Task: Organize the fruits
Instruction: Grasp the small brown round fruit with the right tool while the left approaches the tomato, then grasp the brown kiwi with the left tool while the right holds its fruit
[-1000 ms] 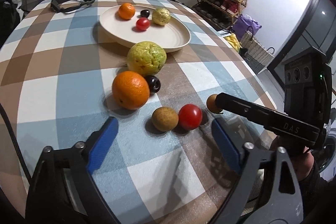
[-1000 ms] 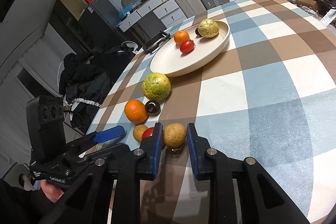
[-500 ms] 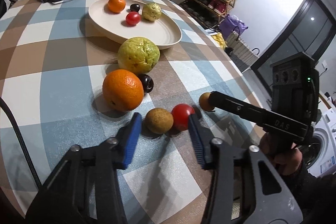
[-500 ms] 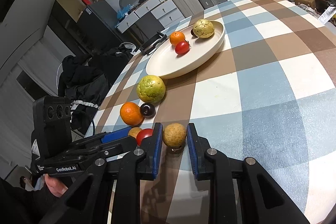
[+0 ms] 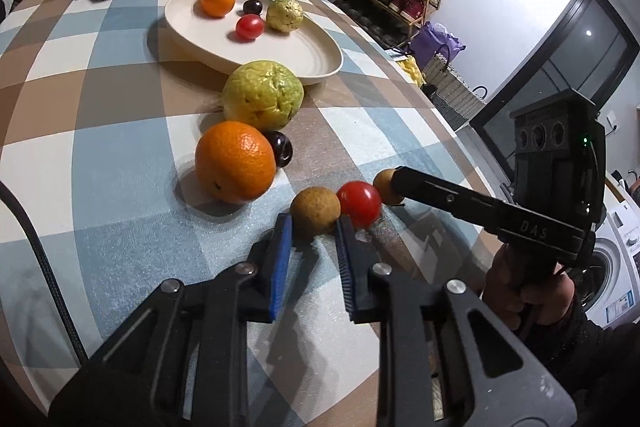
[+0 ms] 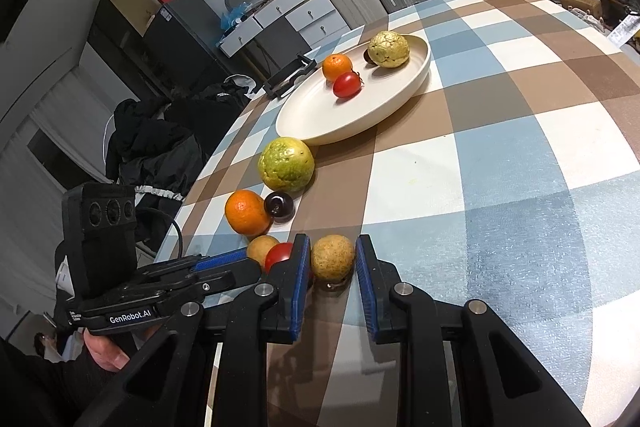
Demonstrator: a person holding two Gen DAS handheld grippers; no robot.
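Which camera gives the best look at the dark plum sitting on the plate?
The left wrist view: the plum on the plate sits unobstructed there. In the right wrist view, only a sliver of it peeks from behind a bumpy yellow fruit.

1. "DAS" in pale letters on the side of the right gripper (image 5: 394, 187), seen from the left wrist view;
2. "GenRobot.AI" in white on the side of the left gripper (image 6: 240, 261), seen from the right wrist view; smaller print beside it is too small to read.
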